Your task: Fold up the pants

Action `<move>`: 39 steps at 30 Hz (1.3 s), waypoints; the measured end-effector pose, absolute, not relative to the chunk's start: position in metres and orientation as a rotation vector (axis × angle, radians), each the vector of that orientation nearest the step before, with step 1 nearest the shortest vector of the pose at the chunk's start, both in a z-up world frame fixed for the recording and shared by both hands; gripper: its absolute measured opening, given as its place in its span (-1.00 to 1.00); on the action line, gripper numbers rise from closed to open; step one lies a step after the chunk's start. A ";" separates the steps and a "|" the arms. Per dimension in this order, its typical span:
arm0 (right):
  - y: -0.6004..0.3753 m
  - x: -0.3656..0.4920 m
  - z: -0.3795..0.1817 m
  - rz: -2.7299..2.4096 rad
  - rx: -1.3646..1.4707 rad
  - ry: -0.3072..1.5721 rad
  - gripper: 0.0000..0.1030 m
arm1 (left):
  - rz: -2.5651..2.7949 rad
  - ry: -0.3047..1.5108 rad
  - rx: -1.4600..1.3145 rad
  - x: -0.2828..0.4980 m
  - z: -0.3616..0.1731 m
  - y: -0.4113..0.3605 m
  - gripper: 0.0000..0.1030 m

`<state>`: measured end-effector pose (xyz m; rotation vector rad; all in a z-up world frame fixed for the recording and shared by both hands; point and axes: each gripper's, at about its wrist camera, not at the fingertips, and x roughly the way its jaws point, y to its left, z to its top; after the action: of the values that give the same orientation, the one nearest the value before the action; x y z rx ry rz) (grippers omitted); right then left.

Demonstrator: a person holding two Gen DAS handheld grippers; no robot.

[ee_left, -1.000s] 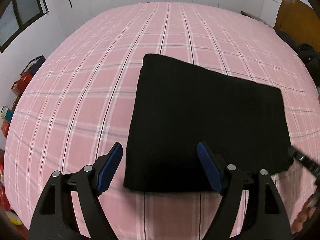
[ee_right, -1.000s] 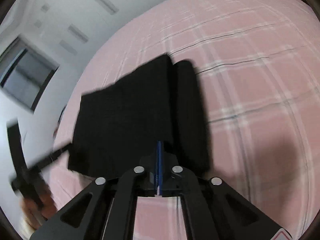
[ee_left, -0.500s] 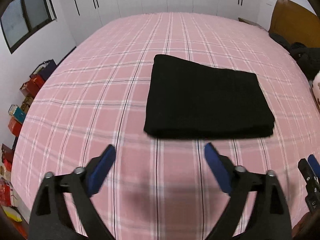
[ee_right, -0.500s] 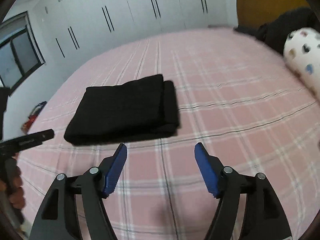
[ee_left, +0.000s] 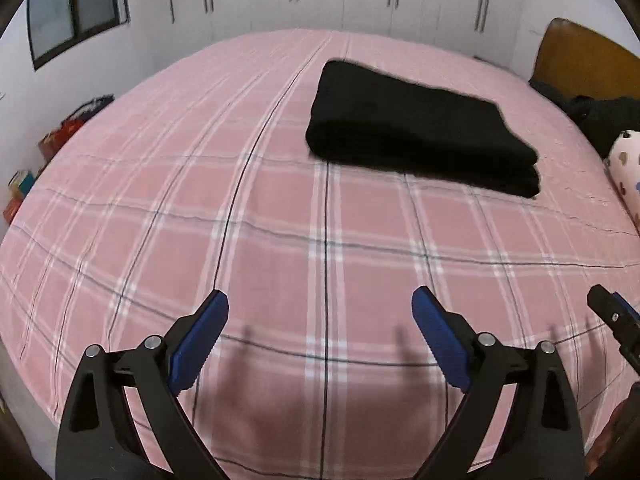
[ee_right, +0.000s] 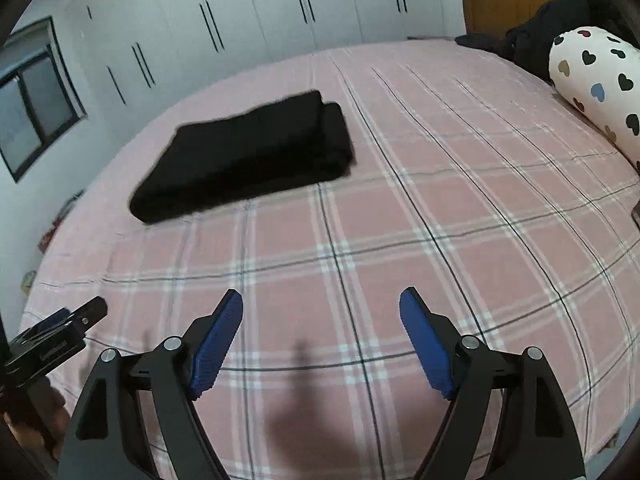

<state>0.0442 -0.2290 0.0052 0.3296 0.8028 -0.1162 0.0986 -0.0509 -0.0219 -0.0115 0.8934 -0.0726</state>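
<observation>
1. We are over a bed with a pink plaid sheet [ee_left: 248,216], white wardrobe doors [ee_right: 256,12] behind it, a window [ee_left: 76,4] on the left wall and a wooden headboard [ee_left: 580,64] on the right.

2. The black pants [ee_left: 416,128] lie on the sheet as a thick, squared rectangle, well apart from both tools; in the right wrist view the pants [ee_right: 248,156] show stacked layers, with a narrower fold sitting beside the top one at the right end.

3. Our left gripper [ee_left: 320,344] hovers above bare sheet with its blue pads spread wide, holding nothing. Our right gripper [ee_right: 320,344] is likewise splayed and empty (its tip also peeks into the left view at the lower right edge).

4. We judge the folding essentially done: nothing trails loose from the bundle, as far as the slightly blurred edges let us tell.

5. What could go wrong from here: if we reach back in to tidy that offset right end, a pad could catch only the top layer and peel the stack open. Dragging a finger across the sheet could also rumple the fabric under the bundle and skew it. A heart-print pillow [ee_right: 600,92] and dark clothing [ee_right: 560,24] sit near the headboard, clear of the pants.
</observation>
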 end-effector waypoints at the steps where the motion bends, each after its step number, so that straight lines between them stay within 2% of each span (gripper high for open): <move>1: -0.228 0.045 0.006 -0.119 0.319 0.802 0.53 | -0.076 0.876 -0.012 0.098 -0.020 -0.052 0.77; 8: -0.222 0.050 0.006 -0.120 0.255 0.816 0.53 | -0.075 0.892 0.076 0.100 -0.024 -0.068 0.79; 14: -0.215 0.049 0.008 -0.105 0.238 0.811 0.53 | -0.062 0.891 0.073 0.099 -0.021 -0.068 0.91; 39: -0.195 0.052 0.008 -0.058 0.206 0.813 0.53 | -0.071 0.894 0.042 0.102 -0.023 -0.067 0.91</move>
<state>0.0523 -0.1952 0.0081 0.2060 0.8127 -0.0582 0.1024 -0.0672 -0.0232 0.0420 0.8939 -0.0705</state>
